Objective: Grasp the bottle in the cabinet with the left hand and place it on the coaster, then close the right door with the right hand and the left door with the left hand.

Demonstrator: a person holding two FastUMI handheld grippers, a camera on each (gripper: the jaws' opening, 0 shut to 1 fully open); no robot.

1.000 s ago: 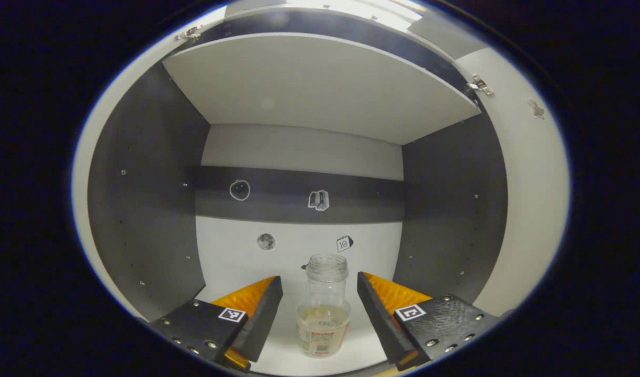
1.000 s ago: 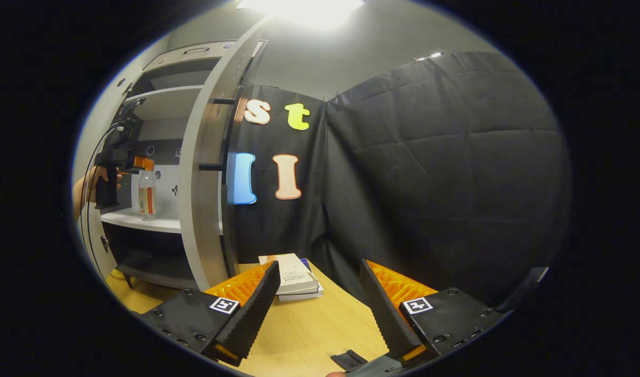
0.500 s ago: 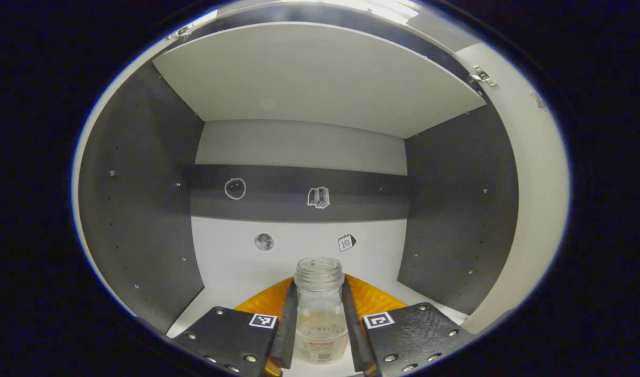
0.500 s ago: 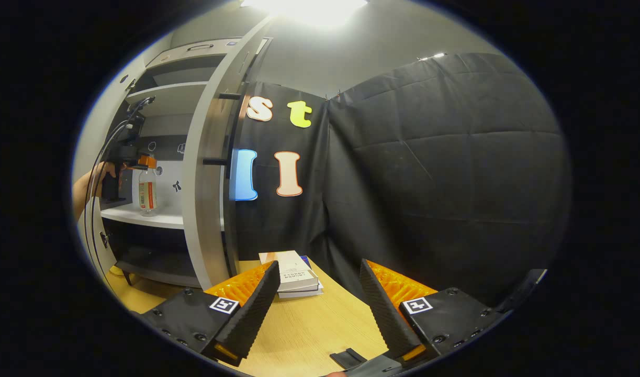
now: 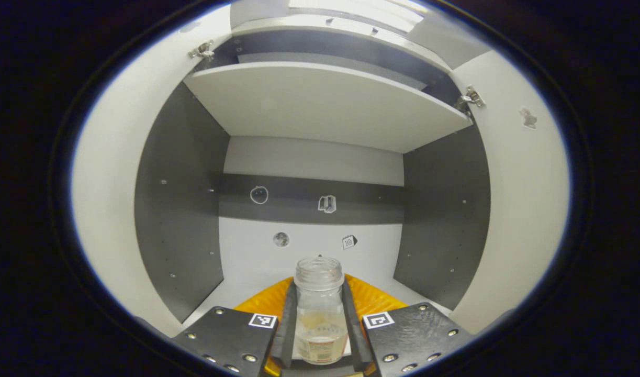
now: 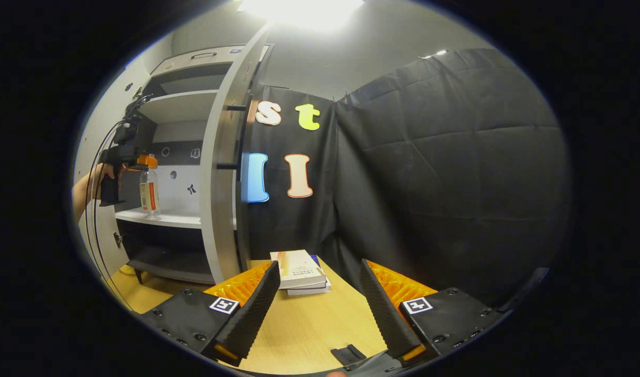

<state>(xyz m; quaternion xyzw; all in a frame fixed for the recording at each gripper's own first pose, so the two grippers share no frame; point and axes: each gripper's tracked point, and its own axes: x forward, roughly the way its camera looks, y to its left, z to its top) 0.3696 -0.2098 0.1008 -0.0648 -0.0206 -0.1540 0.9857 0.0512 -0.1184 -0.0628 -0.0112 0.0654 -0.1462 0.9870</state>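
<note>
A clear glass bottle (image 5: 320,311) with a little pale liquid and a label stands between the fingers of my left gripper (image 5: 320,335), which is shut on it over the white cabinet shelf (image 5: 231,288). In the right gripper view the same bottle (image 6: 149,191) is at the shelf's front, held near its neck by the left gripper (image 6: 142,163) in a hand. My right gripper (image 6: 317,309) is open above the wooden table (image 6: 309,324), holding nothing. The right door (image 6: 223,173) stands open, edge toward me.
The cabinet's dark side walls (image 5: 178,209) and an upper shelf (image 5: 325,102) enclose the bottle. Both doors (image 5: 524,199) stand open at the sides. A stack of books (image 6: 299,272) lies on the table by the black cloth. A small black object (image 6: 348,355) lies near my right fingers.
My left gripper closed on the bottle, then drew back from the cabinet with it. The right gripper shifted slightly; it stays open.
</note>
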